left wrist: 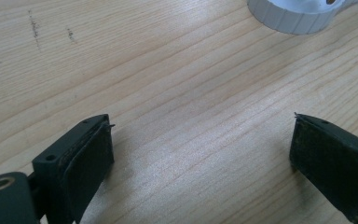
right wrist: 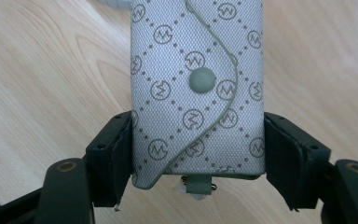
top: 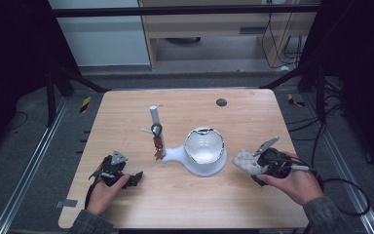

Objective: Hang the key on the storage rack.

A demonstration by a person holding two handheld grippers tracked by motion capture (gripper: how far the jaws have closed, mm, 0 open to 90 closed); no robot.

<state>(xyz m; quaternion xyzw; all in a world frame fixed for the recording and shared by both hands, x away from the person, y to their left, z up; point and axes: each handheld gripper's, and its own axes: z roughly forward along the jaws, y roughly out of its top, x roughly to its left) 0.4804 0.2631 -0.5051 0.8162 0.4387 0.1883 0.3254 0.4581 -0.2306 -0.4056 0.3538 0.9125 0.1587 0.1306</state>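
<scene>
Grey pouch [right wrist: 198, 88] between right fingers [right wrist: 114, 158]

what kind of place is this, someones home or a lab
Most likely a lab or data-recording rig, not a home: the wooden table sits inside a dark metal frame, loose cables trail behind, and the person works with a hand-held gripper in each hand.

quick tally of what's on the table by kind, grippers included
hand-held gripper: 2 (left, right)
patterned grey key pouch: 1, in the right one
white stand with post and dish: 1
keys hanging on the post: 1 bunch
total: 5
</scene>
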